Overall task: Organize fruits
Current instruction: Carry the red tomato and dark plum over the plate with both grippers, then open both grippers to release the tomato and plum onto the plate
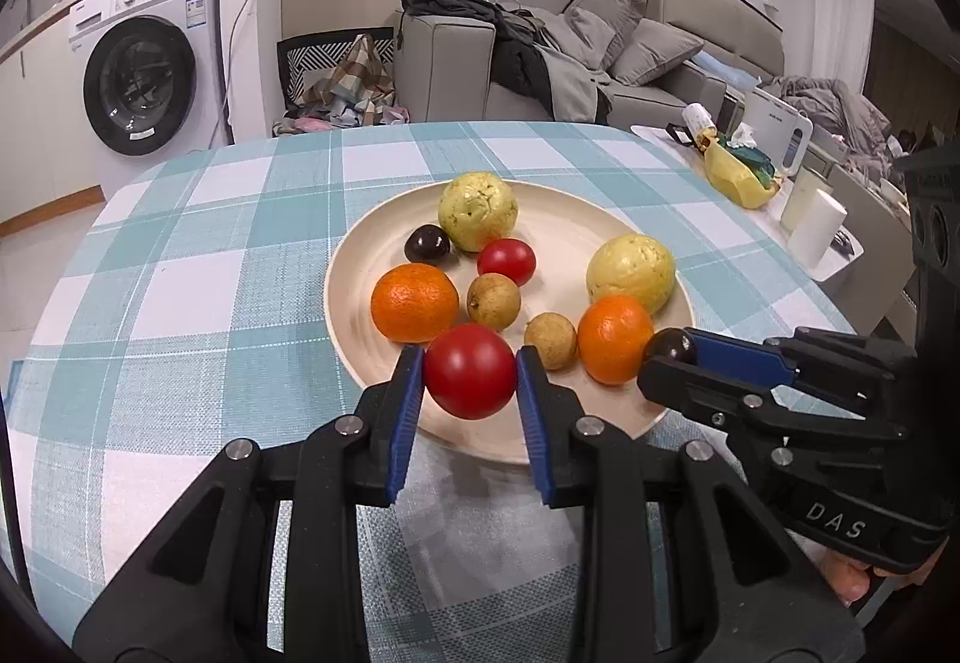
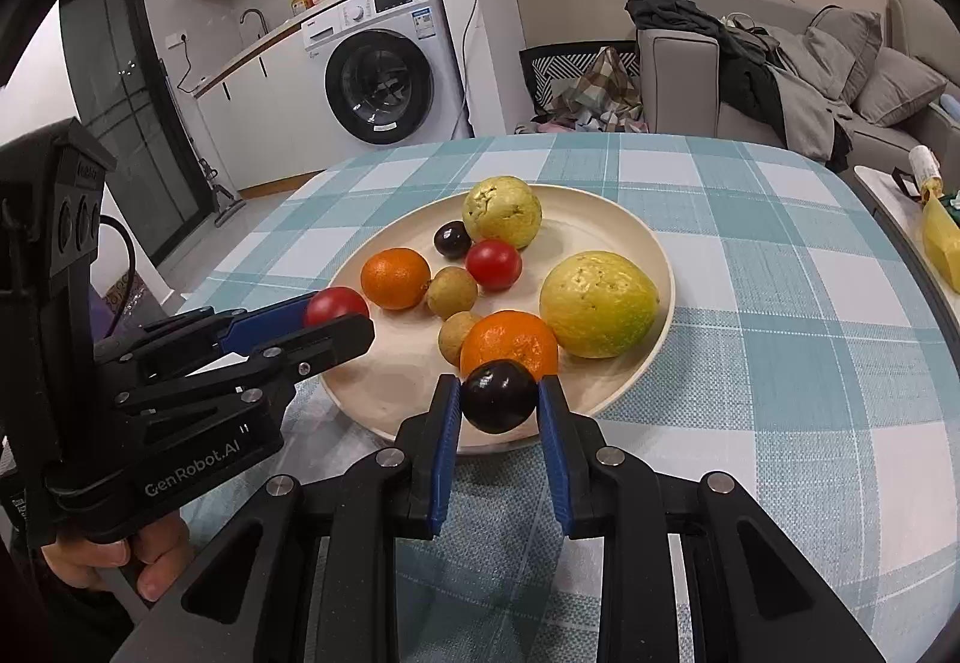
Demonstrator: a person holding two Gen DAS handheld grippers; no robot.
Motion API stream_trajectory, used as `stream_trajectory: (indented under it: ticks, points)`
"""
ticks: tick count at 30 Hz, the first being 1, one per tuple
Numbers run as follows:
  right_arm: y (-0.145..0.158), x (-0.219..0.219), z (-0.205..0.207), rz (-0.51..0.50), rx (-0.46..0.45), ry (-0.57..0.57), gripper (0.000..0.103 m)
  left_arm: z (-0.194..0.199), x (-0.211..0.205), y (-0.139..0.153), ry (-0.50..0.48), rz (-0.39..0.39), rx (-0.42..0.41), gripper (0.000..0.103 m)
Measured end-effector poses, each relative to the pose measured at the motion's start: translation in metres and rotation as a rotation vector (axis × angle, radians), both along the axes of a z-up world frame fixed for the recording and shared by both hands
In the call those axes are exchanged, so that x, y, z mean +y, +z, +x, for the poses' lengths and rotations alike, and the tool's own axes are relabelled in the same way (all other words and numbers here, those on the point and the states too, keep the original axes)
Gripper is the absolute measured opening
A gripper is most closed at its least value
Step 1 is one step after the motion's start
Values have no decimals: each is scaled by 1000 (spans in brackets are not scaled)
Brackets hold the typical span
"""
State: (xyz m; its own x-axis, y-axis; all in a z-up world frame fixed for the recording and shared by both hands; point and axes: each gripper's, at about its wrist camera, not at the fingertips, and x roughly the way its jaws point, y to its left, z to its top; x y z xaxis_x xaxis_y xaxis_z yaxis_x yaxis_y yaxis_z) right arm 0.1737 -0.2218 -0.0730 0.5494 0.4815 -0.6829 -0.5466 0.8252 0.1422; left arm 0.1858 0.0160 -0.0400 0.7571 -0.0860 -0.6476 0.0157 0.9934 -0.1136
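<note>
Behind the worktop (image 1: 198,267) stand a white washing machine (image 1: 144,63) and a grey sofa (image 1: 600,57) heaped with clothes and cushions. Teal and white checked cloth covers the worktop, and a round cream plate (image 1: 360,315) sits on it, carrying the fruit. On the plate lie two yellow-green guavas (image 1: 477,210), two oranges (image 1: 414,302), two small tan fruits (image 1: 493,301), a small red tomato (image 1: 507,260) and a dark plum (image 1: 427,244).

The left tool (image 1: 470,381) grips a larger red tomato (image 1: 470,380) between its blue pads, above the near rim of the plate, just beside one orange. The right tool (image 2: 499,406) is clamped on a second dark plum (image 2: 499,404), over the near edge of the plate and right in front of the other orange (image 2: 510,342). Whether either held fruit touches the plate cannot be told. A hand (image 2: 120,555) holds the left tool's handle at the lower left of the right wrist view.
</note>
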Motion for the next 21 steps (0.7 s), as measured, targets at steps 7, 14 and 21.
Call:
stream_trajectory:
  ticks: [7,14,21]
  points:
    - [-1,3,0,-15,-12,8,27,3,-3,-2,-11,8,19,28]
    - [-2,3,1,-13,-6,9,27,-1,-6,-1,-14,23,-1,28]
    - [-1,2,-1,-12,-22,18,38,-4,-2,2,11,13,-10,35]
